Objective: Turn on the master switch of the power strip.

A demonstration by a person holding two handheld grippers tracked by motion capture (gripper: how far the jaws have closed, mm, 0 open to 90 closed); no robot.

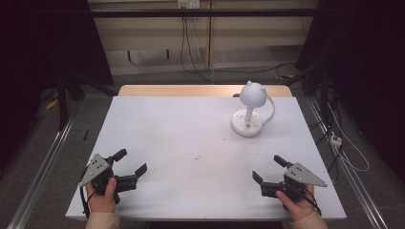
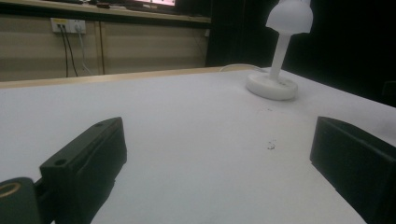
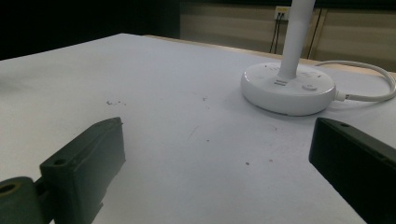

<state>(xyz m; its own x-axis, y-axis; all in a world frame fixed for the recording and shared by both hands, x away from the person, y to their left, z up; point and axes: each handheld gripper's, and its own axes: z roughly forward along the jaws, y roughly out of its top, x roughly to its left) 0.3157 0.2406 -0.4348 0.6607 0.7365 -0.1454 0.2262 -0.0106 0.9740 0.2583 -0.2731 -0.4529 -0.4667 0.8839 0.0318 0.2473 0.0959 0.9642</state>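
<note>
White lamp (image 1: 250, 110) standing upright toward the far right of the table (image 1: 181, 138), well apart from both grippers, cord (image 1: 272, 107) curling off behind the base. Left gripper (image 1: 130, 162) low at the near left, jaws spread wide, nothing between them; right gripper (image 1: 270, 168) at the near right, likewise gaping and empty. Probably light, hard plastic — smooth, likely slippery. Top-heavy looking, with a round shade (image 2: 290, 16) on a thin stem (image 3: 294, 39). Best taken by the stem, low down, near the base (image 3: 288, 88) — or steadied at the base edge. Shade too wide and rounded for a sure pinch. Cord likely to drag.
</note>
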